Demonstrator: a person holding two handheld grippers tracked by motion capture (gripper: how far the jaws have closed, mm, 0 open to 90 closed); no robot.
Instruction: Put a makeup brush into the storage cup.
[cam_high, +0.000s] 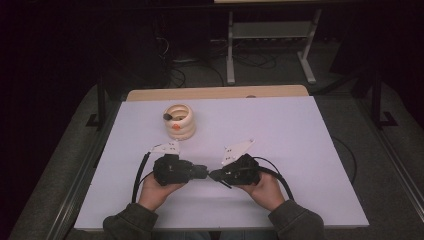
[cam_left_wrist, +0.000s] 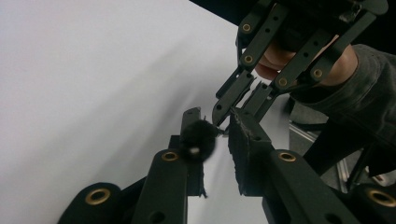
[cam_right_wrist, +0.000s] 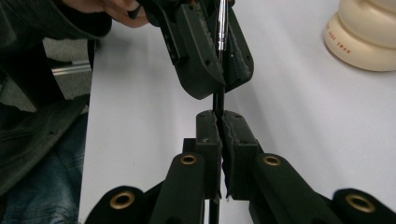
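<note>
We read small red capitals on the cream holder's (cam_right_wrist: 362, 39) base rim, ending in what looks like "SWAN"; the rest is too blurred.

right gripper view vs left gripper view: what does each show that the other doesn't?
Right gripper view: a chrome shaft between the left gripper jaws, the right gripper shut on its thin black handle, and a cream ridged holder. Left gripper view: a fuzzy black brush head against one jaw, with a gap to the other. Both: grippers tip to tip over the white table, and a grey sleeve.
</note>
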